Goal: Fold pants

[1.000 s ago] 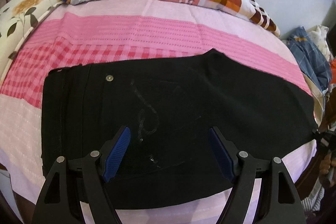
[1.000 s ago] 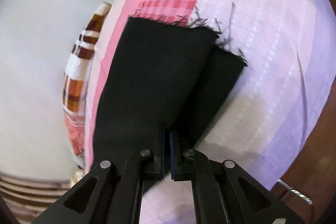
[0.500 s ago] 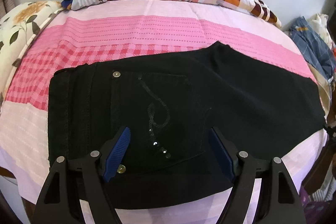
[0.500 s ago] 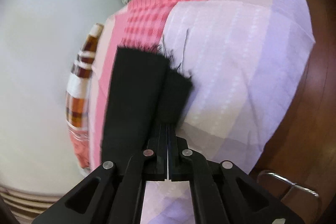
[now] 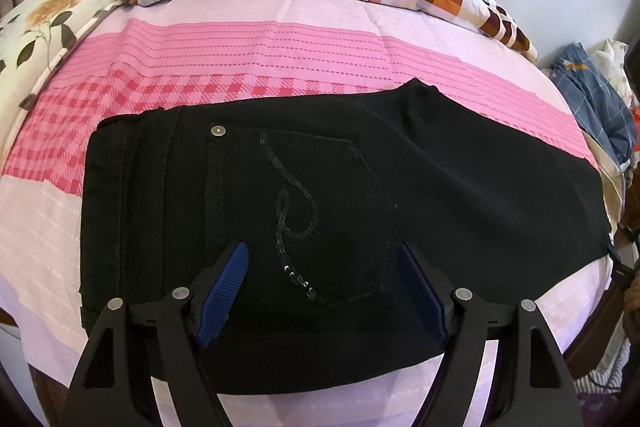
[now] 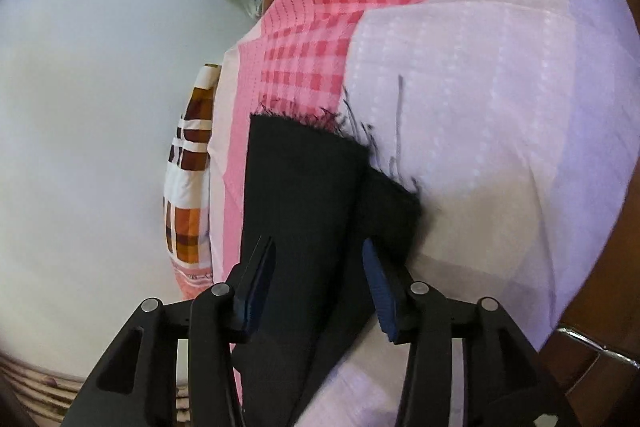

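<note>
Both wide now, left claw [image 5: 322, 291] hovering over the back pocket [image 5: 320, 207] of the black pants [image 5: 460, 187] laid flat on the bed [image 5: 280, 43], right claw [image 6: 318, 281] straddling the frayed hems [image 6: 320, 131], probably lining up the fold.

The near hem of the black pants [image 5: 320, 187] runs behind the left tool [image 5: 322, 267], whose body the bottom edge cuts off. At the right of that view the legs bend out of sight over the bed's [image 5: 280, 39] edge. The heap of blue checked clothes [image 5: 596, 103] beside it is too warped to sort. In the right wrist view, the right tool [image 6: 320, 259] hides where the two frayed cuffs [image 6: 304, 125] continue, and the patterned pillow [image 6: 188, 187] shows only a strip.
</note>
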Tool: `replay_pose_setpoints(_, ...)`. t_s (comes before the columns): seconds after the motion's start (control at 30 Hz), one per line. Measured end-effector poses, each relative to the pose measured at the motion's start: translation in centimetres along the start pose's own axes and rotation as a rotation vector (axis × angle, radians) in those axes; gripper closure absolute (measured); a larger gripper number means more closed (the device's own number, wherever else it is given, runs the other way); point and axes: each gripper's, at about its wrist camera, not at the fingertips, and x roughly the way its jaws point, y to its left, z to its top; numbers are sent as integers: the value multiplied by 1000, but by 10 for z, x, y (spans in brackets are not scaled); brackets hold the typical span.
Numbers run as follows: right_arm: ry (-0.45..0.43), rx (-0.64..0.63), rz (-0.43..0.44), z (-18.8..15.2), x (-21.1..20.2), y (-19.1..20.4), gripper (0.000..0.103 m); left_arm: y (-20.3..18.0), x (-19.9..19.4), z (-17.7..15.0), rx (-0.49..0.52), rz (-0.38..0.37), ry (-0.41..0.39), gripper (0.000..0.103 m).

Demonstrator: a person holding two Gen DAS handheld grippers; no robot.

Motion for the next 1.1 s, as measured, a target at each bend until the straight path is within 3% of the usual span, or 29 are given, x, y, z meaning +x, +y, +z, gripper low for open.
replay_pose_setpoints(0.2, 65, -93, -11, -16, 33, 23, 58, 2, 5, -2, -14, 3, 13, 26)
replay_pose_setpoints(0.23, 55, -108, -23, -17, 36, 27, 62, 2, 5, -2, -16, 4, 13, 26)
replay_pose_setpoints(0.27, 60, -125, -60, -17, 40, 29, 85, 2, 6, -2, -16, 4, 15, 26)
replay_pose_setpoints(0.3, 73, -136, -98, -16, 43, 30, 95, 2, 7, -2, -16, 4, 18, 26)
replay_pose_setpoints(0.4, 69, -181, -149, -20, 38, 35, 99, 2, 8, -2, -11, 8, 17, 26)
replay_pose_setpoints(0.6, 52, -218, -129, -31, 0, 39, 100, 10, 1, 0, 0, 30, -1, 26)
replay_pose_setpoints(0.73, 74, -136, -140, -27, 11, 8, 101, 22, 7, 1, -21, 43, 16, 25)
replay_pose_setpoints(0.87, 64, -164, -156, -32, 6, 16, 101, 27, 6, 0, -40, 44, 8, 25)
replay_pose_setpoints(0.97, 56, -135, -109, -32, -3, 22, 101, 29, 3, -1, -38, 49, 5, 25)
replay_pose_setpoints(1.1, 65, -122, -140, -35, 1, 15, 101, 32, 2, -1, -43, 48, 6, 25)
